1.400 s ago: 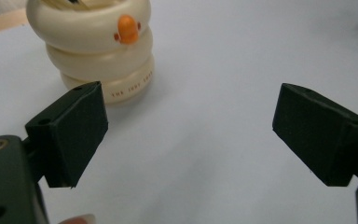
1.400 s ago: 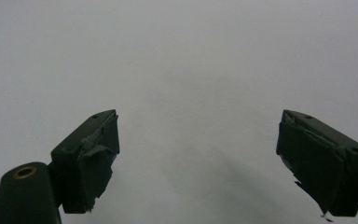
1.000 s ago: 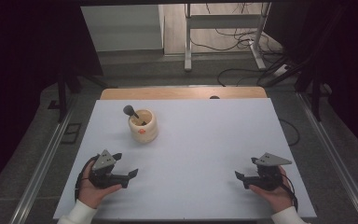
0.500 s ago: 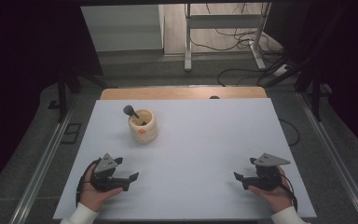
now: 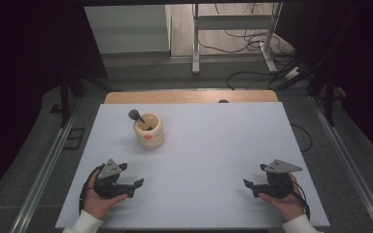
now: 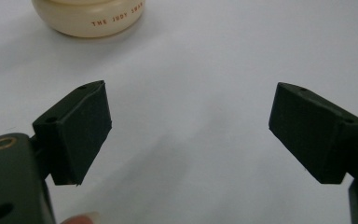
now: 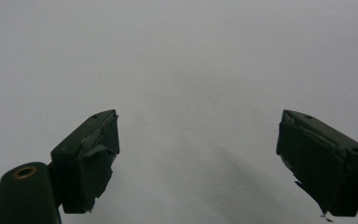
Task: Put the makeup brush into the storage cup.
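Note:
A cream mortar (image 5: 149, 132) stands on the white table (image 5: 209, 145), left of centre, with a dark-headed pestle (image 5: 136, 115) leaning out of it to the left. In the left gripper view its base (image 6: 89, 17), printed with red letters, sits at the top left. My left gripper (image 5: 131, 175) rests near the front left, held in a hand, and points right. It is open and empty (image 6: 191, 126). Near the front right, my right gripper (image 5: 255, 175) points left, also open with nothing between its jaws (image 7: 200, 158). Both are well short of the mortar.
A wooden strip (image 5: 189, 96) runs along the table's far edge. Beyond it on the floor are a metal stand (image 5: 233, 22) and loose cables (image 5: 252, 77). Metal rails (image 5: 43, 170) flank the table on both sides.
The left gripper has drifted slightly toward the near edge. The right gripper and the mortar have stayed where they were.

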Demonstrator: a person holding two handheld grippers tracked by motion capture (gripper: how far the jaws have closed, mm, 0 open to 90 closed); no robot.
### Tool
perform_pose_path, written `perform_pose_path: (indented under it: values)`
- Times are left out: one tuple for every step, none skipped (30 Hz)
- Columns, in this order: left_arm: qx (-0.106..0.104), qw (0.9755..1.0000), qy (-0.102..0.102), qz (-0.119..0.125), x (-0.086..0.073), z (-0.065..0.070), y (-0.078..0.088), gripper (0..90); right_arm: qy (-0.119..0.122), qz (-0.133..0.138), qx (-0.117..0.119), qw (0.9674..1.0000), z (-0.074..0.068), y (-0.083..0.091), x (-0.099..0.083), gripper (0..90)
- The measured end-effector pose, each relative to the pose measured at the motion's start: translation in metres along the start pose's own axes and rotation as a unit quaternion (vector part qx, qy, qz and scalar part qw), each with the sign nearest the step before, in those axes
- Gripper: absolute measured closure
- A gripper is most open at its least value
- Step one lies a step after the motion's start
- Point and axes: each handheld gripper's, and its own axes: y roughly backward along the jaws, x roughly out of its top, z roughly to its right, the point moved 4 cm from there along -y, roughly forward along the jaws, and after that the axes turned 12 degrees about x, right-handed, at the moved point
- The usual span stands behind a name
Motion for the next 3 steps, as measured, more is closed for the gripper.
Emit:
perform_pose_path:
  values:
    - [0.000,1.0000,0.000,0.000,0.0000,-0.0003,-0.0001,13.5,0.001,0.000,0.001,1.0000,-0.0002,-0.0001,0.0000,13.8]
    - [0.001,1.0000,0.000,0.001,-0.0001,-0.0007,-0.0001,13.5,0.001,0.000,0.000,1.0000,-0.0003,-0.0002,0.0000,13.8]
    - [0.001,1.0000,0.001,0.001,-0.0001,-0.0010,-0.0001,13.5,0.002,0.000,0.002,1.0000,-0.0004,-0.0004,0.0000,13.8]
